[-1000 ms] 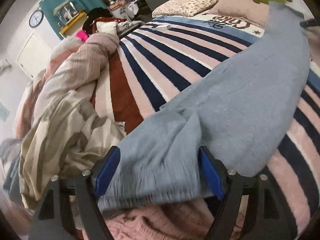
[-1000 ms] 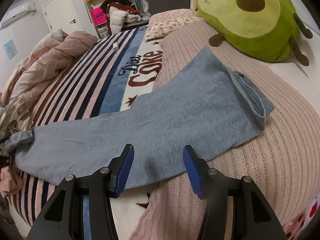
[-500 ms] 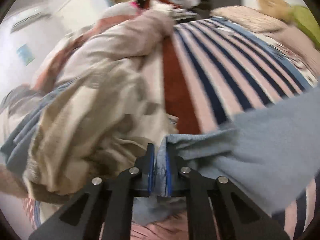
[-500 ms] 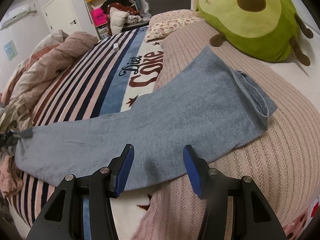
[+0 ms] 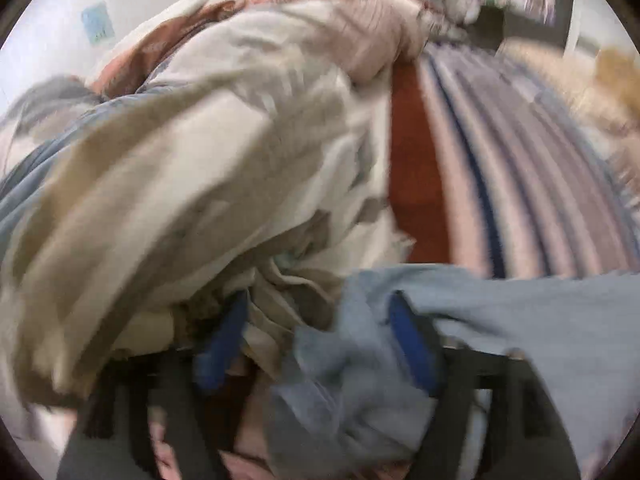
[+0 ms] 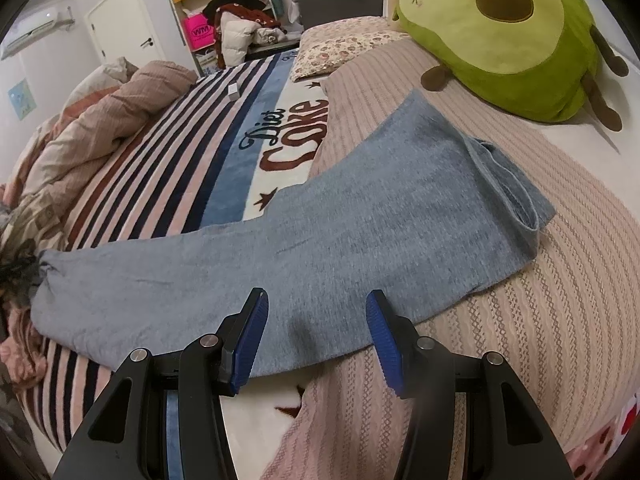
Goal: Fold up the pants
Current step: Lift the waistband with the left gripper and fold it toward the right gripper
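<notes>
Grey-blue pants (image 6: 360, 232) lie flat and stretched across the bed, waistband end (image 6: 516, 200) at the right, leg end (image 6: 52, 276) at the left. My right gripper (image 6: 316, 336) is open and hovers over the near edge of the pants at mid-length, holding nothing. In the blurred left wrist view my left gripper (image 5: 316, 340) is open at the leg end of the pants (image 5: 360, 368); the bunched cloth lies between and over its blue pads (image 5: 408, 344).
A rumpled beige and pink duvet (image 5: 180, 160) is heaped at the left of the bed, right beside the leg end. A green avocado plush (image 6: 508, 36) and a floral pillow (image 6: 340, 44) sit at the head. The striped blanket (image 6: 168, 168) covers the middle.
My left gripper, shut on the pants leg end half a second ago, has opened and the view has swung left. The pants lie slightly more stretched. My right gripper has not moved.
</notes>
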A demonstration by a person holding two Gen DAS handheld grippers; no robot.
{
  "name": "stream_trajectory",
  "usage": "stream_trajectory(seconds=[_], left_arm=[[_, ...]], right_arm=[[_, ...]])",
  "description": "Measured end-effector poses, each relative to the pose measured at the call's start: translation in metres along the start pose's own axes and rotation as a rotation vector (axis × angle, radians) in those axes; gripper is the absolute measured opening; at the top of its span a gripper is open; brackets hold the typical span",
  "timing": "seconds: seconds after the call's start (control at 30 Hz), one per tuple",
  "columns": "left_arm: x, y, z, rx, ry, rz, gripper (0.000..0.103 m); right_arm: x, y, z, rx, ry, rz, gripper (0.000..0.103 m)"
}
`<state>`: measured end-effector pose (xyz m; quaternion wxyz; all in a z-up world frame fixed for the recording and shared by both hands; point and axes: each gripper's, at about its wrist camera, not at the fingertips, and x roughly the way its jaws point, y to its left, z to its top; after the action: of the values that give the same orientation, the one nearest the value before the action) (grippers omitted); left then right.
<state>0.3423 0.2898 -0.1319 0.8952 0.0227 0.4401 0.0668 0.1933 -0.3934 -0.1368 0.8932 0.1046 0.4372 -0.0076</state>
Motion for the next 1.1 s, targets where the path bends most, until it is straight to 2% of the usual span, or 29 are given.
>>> stream_trajectory(seconds=[0.03, 0.1, 0.17, 0.3, 0.4, 0.47, 0.5, 0.53, 0.6, 0.63, 0.67, 0.7, 0.73, 0.83, 0.93, 1.03, 1.1], left_arm=[[-0.010, 0.001, -0.001, 0.002, -0.009, -0.014, 0.084], [-0.030, 0.002, -0.010, 0.019, -0.029, -0.016, 0.085], [-0.037, 0.010, -0.018, 0.000, -0.008, -0.031, 0.087], [-0.018, 0.030, -0.050, -0.095, 0.105, -0.066, 0.087], [0.005, 0.037, -0.073, -0.181, 0.164, -0.163, 0.087], [0.018, 0.037, -0.079, -0.211, 0.178, -0.185, 0.087], [0.022, 0.034, -0.082, -0.222, 0.171, -0.196, 0.085], [0.025, 0.032, -0.084, -0.236, 0.159, -0.217, 0.072], [0.028, 0.024, -0.084, -0.250, 0.144, -0.238, 0.057], [0.027, 0.019, -0.083, -0.233, 0.137, -0.237, 0.039], [0.027, 0.014, -0.082, -0.224, 0.132, -0.240, 0.028], [0.025, 0.010, -0.081, -0.223, 0.122, -0.233, 0.024], [0.019, 0.006, -0.079, -0.214, 0.097, -0.214, 0.021], [-0.007, -0.010, -0.074, -0.150, -0.001, -0.186, 0.020], [-0.033, -0.025, -0.066, -0.125, -0.079, -0.235, 0.019], [-0.057, -0.052, -0.056, -0.064, -0.147, -0.271, 0.019], [-0.074, -0.076, -0.050, -0.021, -0.186, -0.315, 0.019]], right_arm=[[0.000, 0.000, 0.000, -0.001, -0.002, -0.001, 0.047], [0.001, 0.001, -0.001, -0.006, -0.006, -0.002, 0.047], [0.001, 0.001, -0.002, -0.008, -0.007, 0.001, 0.047], [0.000, -0.001, -0.002, 0.004, -0.007, 0.020, 0.047], [0.002, -0.001, -0.002, 0.003, -0.009, 0.019, 0.047], [0.002, -0.001, -0.002, -0.002, -0.008, 0.015, 0.047], [0.002, 0.000, -0.002, -0.006, -0.007, 0.011, 0.047], [0.002, 0.000, -0.002, -0.009, -0.007, 0.009, 0.047], [0.003, 0.001, -0.001, -0.015, -0.007, 0.003, 0.047], [0.004, 0.002, -0.001, -0.019, -0.008, -0.001, 0.047], [0.004, 0.002, -0.001, -0.023, -0.009, -0.004, 0.047], [0.004, 0.003, -0.001, -0.033, -0.011, -0.014, 0.047], [0.004, 0.005, -0.001, -0.045, -0.014, -0.025, 0.047], [0.002, 0.008, 0.000, -0.074, -0.032, -0.048, 0.058], [-0.002, 0.011, -0.001, -0.109, -0.052, -0.075, 0.060], [-0.007, 0.013, -0.003, -0.142, -0.071, -0.094, 0.069], [-0.011, 0.010, -0.004, -0.140, -0.087, -0.084, 0.072]])
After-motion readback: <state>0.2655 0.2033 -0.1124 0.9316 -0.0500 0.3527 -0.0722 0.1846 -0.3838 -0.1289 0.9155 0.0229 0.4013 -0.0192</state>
